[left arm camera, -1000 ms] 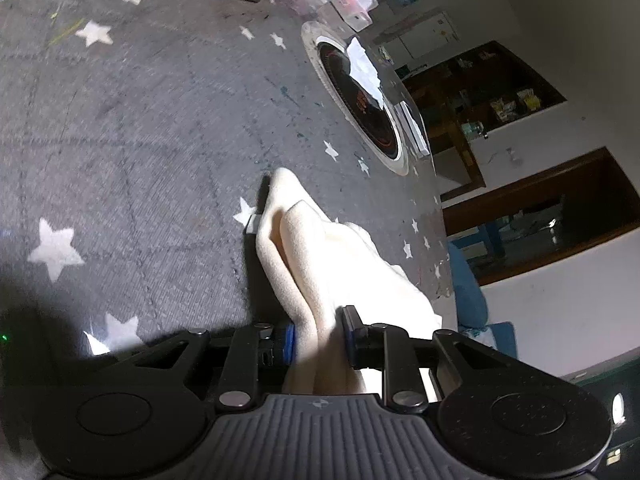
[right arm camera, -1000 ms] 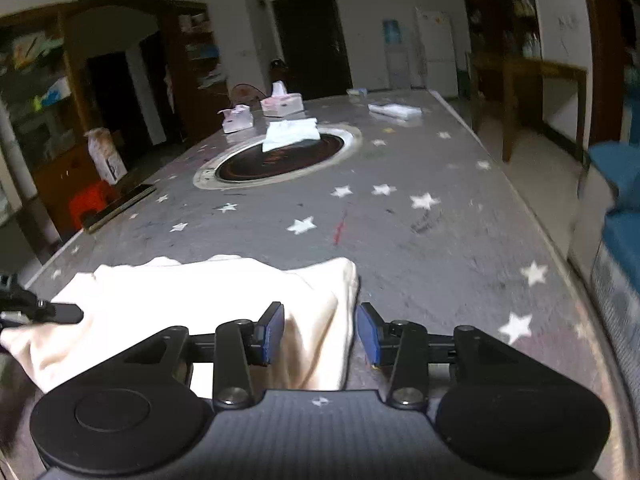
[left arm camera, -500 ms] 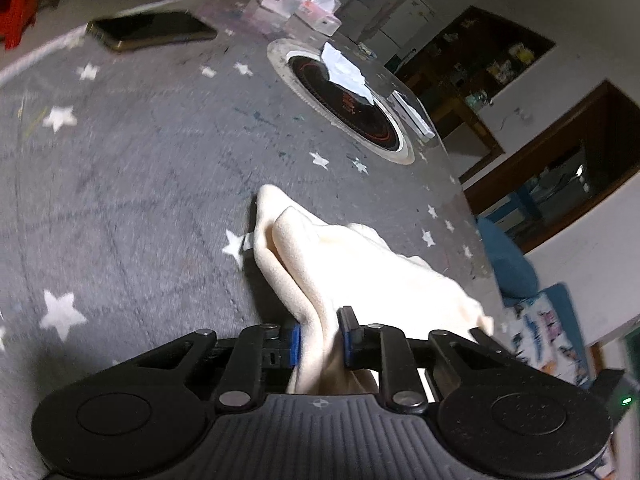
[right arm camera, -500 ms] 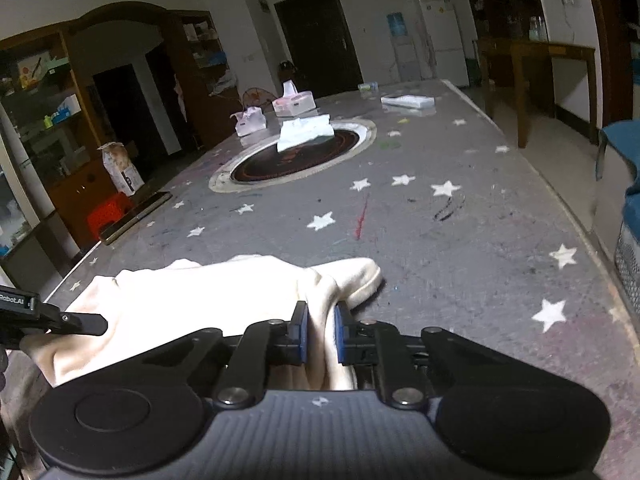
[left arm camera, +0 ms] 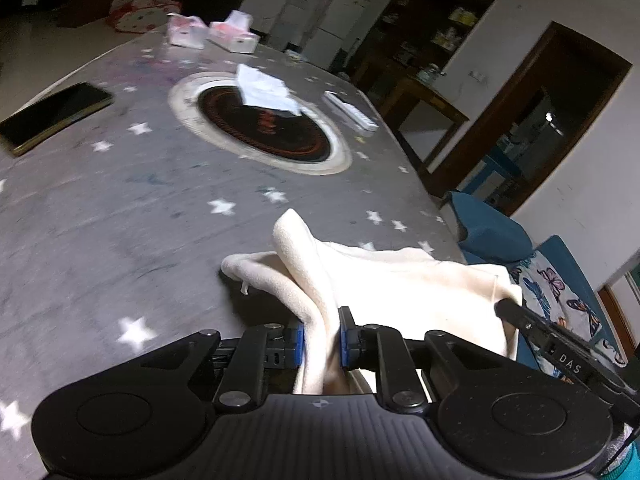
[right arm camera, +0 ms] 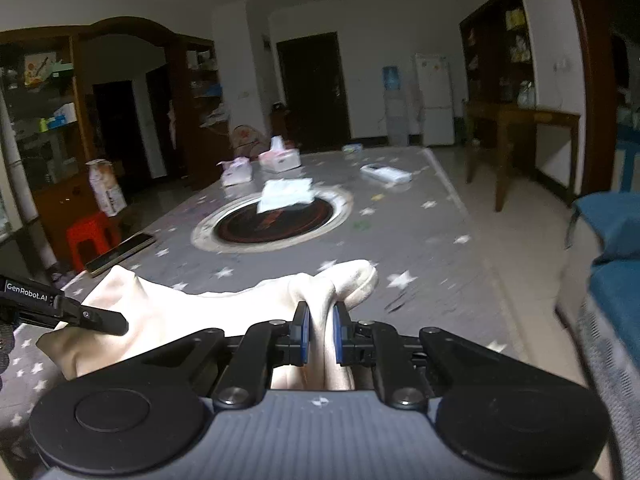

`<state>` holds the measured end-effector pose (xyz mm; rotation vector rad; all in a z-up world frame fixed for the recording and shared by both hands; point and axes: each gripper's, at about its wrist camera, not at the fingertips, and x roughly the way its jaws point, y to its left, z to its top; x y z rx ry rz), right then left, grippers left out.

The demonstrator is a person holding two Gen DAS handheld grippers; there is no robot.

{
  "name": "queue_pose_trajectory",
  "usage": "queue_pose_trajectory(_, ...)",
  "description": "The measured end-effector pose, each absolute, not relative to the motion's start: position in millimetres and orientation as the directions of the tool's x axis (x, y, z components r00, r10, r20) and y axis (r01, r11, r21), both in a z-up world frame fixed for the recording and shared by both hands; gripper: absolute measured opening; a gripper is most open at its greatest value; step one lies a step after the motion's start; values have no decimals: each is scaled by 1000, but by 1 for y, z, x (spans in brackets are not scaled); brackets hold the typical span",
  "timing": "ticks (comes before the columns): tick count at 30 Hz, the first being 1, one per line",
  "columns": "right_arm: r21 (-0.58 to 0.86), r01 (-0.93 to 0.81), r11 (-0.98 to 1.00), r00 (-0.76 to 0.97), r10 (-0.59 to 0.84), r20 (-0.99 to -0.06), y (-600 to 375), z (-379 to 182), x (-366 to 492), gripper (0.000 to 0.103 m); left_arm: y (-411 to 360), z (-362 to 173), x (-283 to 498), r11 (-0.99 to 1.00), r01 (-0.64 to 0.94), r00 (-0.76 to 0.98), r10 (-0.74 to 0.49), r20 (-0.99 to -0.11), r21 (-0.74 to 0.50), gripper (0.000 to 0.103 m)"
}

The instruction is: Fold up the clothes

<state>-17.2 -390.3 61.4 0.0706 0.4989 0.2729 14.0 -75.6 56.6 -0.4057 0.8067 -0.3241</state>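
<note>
1. Two handheld tools grip opposite ends of a cream fleece garment point(left arm camera: 400, 284) above a grey star-patterned table point(left arm camera: 120, 208) in a dim living room. The garment's long axis runs side to side between them, slack in the middle.

2. The left tool point(left arm camera: 321, 336) has its blue-padded fingers pressed nearly together on a bunched fold of the garment's left end; a loose flap stands up just ahead of the pads, and a lower corner trails toward the table.

3. The right tool point(right arm camera: 318, 334) is likewise clamped on a gathered ridge of the garment point(right arm camera: 192, 312), with a rounded corner jutting just past its fingertips.

4. Each camera catches the other tool's finger at the far end of the cloth: the right tool at the right edge of the left wrist view, the left tool at the left edge of the right wrist view. Neither is nearer the cloth; both already hold it.

5. The cloth lies along the table's near edge, so the free span hangs between the two grips. A fold would likely mean carrying both ends forward, toward the round inset cooktop point(left arm camera: 260, 124), well apart from the garment.

6. A dark phone point(left arm camera: 52, 116) rests near the table's left edge, clear of the cloth.
</note>
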Motion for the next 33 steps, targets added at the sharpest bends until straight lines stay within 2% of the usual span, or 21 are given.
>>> queue_pose_trajectory(14,1,-112,994,888,101,-448,-435,77,16,10,-156,62,72,882,235,631,-458,-626,-408,17)
queue_pose_trajectory(26,9,-64,998,851,59,-522,-455,39,37,10,-174,38,90,897,238,589,-438,-679,-372,18)
queue_pose_trajectory(29,13,-53,998,836,52,-547,-458,29,42,11,-173,32,92,903,230,581,-427,-693,-364,20)
queue_pose_trajectory(33,9,-46,999,817,43,-574,-462,21,46,12,-169,27,95,912,215,577,-408,-708,-350,29)
